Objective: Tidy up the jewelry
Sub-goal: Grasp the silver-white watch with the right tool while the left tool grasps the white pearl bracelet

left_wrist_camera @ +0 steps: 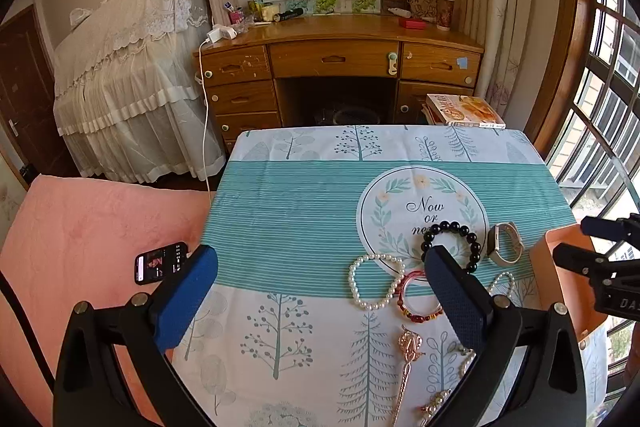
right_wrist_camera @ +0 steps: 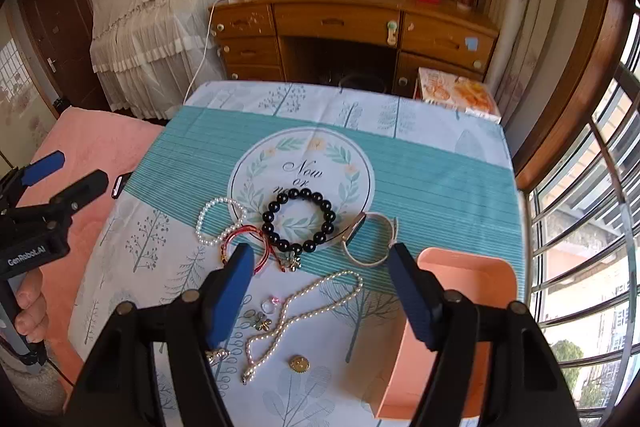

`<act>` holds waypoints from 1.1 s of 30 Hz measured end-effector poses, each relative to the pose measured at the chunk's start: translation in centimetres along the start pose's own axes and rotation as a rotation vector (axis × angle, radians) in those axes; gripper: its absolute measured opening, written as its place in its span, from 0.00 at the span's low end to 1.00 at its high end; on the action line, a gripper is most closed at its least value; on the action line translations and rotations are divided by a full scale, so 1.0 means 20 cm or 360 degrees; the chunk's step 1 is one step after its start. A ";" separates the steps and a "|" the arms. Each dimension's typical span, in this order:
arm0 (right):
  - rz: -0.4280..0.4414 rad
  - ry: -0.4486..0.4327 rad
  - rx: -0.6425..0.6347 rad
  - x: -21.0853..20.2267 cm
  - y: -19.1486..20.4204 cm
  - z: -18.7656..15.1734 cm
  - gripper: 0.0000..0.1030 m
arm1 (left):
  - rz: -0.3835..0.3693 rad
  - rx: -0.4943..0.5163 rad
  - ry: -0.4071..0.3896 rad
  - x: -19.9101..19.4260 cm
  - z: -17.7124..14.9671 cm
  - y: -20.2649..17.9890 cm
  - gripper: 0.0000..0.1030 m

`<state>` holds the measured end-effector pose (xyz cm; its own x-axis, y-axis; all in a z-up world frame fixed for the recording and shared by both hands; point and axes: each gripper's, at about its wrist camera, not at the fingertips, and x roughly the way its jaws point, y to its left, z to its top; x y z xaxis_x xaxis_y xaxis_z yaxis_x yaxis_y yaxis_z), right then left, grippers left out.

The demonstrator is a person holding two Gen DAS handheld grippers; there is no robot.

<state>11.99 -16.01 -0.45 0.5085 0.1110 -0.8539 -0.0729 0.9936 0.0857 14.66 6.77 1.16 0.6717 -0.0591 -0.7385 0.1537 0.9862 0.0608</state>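
Jewelry lies on a tree-print tablecloth: a black bead bracelet, a pearl bracelet, a red cord bracelet, a watch band, a pearl necklace, a gold brooch and a gold hairpin. A peach tray sits at the right. My right gripper hovers open above the necklace, gripping nothing. My left gripper stands wide open over the table's left part, empty.
A phone lies on the pink blanket left of the table. A wooden desk stands behind the table, with a book at its far right corner. A barred window runs along the right.
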 end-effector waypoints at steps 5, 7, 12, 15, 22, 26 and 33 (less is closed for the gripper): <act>0.0024 0.0210 0.0116 0.31 -0.06 0.03 0.51 | -0.0033 0.0060 0.0152 0.27 0.01 -0.04 0.99; 0.0036 0.0267 0.0168 0.41 -0.08 0.03 0.49 | -0.0047 0.0079 0.0242 0.40 -0.01 -0.06 0.99; -0.0009 0.0344 0.0239 0.56 -0.12 0.06 0.49 | -0.0081 0.0080 0.0440 0.65 -0.09 -0.08 0.92; -0.0013 0.0383 0.0255 0.63 -0.15 0.07 0.49 | -0.0095 0.0069 0.0510 0.74 -0.13 -0.08 0.88; -0.0013 0.0491 0.0146 0.71 -0.16 0.04 0.42 | -0.0131 0.0093 0.0617 0.83 -0.18 -0.12 0.71; 0.0040 0.0548 0.0142 0.75 -0.17 0.02 0.20 | -0.0134 0.0085 0.0701 0.89 -0.19 -0.14 0.61; 0.0016 0.0512 0.0075 0.73 -0.15 0.01 0.06 | -0.0158 0.0016 0.0782 0.93 -0.19 -0.13 0.04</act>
<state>19.88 -17.46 -13.08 0.2100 0.1163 -0.9708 -0.0331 0.9932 0.1118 23.89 3.67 -15.30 0.2329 -0.0704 -0.9699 0.2082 0.9779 -0.0210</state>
